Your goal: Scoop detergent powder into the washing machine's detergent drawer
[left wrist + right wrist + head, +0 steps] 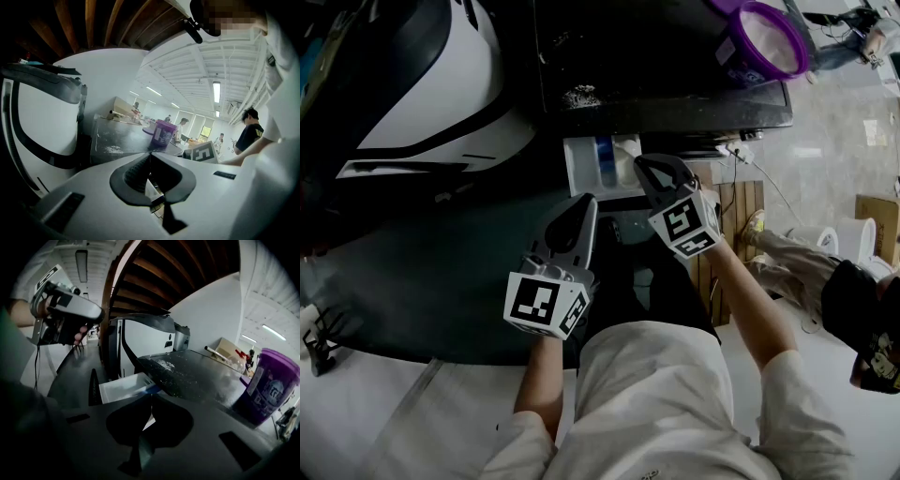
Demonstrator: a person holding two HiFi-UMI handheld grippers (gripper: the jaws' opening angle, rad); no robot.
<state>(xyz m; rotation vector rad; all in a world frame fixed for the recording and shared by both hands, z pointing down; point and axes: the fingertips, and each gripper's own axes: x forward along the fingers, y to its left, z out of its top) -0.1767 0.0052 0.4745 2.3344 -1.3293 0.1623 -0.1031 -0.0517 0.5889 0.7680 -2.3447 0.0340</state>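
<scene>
**Before the scoop**

Left tongs (584,202) and right tongs (649,167) were both shut and empty, at frame centre by the open drawer (584,169). The tub (766,42) stood upper right on the machine (656,66). Next, I judge, one must reach for the tub.

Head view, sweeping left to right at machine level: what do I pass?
White-and-black curved machine panel → left claw → right claw → purple plastic detergent tub. The open white detergent drawer is omitted because it overlaps both claws.
</scene>
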